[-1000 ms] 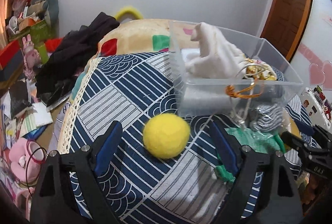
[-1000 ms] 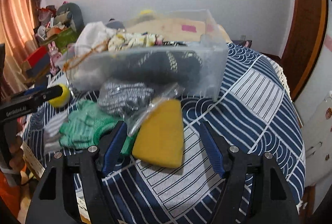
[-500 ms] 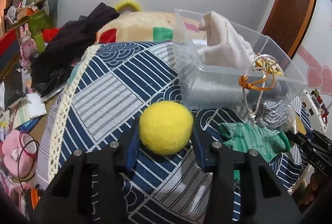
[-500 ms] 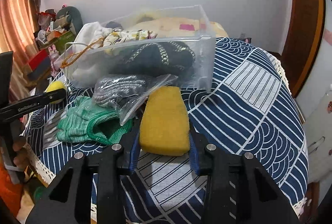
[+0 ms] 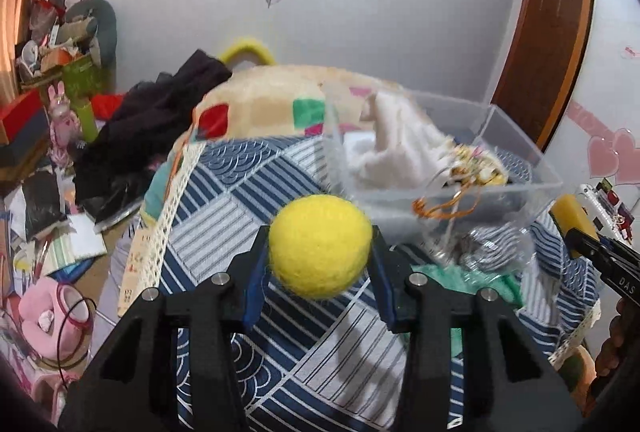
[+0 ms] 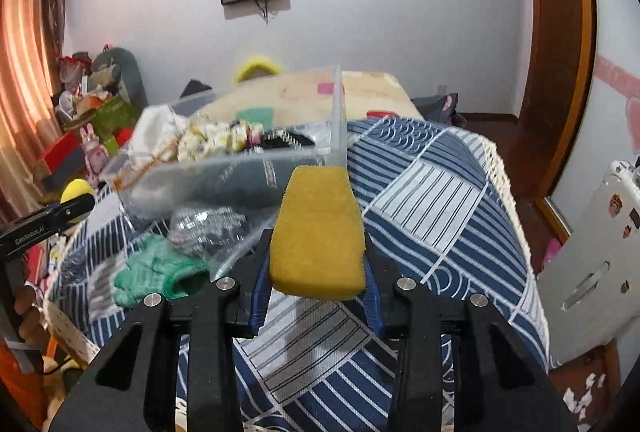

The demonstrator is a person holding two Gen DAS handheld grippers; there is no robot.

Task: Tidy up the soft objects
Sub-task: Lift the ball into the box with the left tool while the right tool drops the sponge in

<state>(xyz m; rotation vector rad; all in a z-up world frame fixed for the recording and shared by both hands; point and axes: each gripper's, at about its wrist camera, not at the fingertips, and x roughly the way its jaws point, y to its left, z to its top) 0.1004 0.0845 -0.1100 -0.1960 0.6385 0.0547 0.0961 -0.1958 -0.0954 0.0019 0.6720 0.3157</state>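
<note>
**Asker:** Grippers first, please. What did each one hold, and where was the clear bin from them?

**Describer:** Both had closed on something soft. The left gripper (image 5: 320,268) pinched a yellow felt ball (image 5: 319,246) between its blue pads, and the ball appeared lifted off the patterned blue cloth (image 5: 224,208). The right gripper (image 6: 316,272) squeezed a yellow sponge (image 6: 318,232) by its near end, so the sponge's long axis ran straight ahead, pointing at the clear bin (image 6: 338,120).

**Asker:** So which hand was nearer the bin?

**Describer:** I judged the right one nearer. The sponge's far end sat just before the bin's near corner, low against its wall. From the left gripper, the clear bin (image 5: 516,136) lay ahead and to the right, with the ball below its rim.

**Asker:** What was already in the bin, and what was outside it?

**Describer:** Inside were a white cloth (image 5: 396,148) and some patterned fabric (image 6: 216,138). Just in front of the bin, on the cloth, lay a green knit glove (image 6: 156,272) and a grey item in a plastic bag (image 6: 208,226), between the two grippers.

**Asker:** What did the drop call for?

**Describer:** Probably lifting each item over the bin's rim before letting go.
</note>
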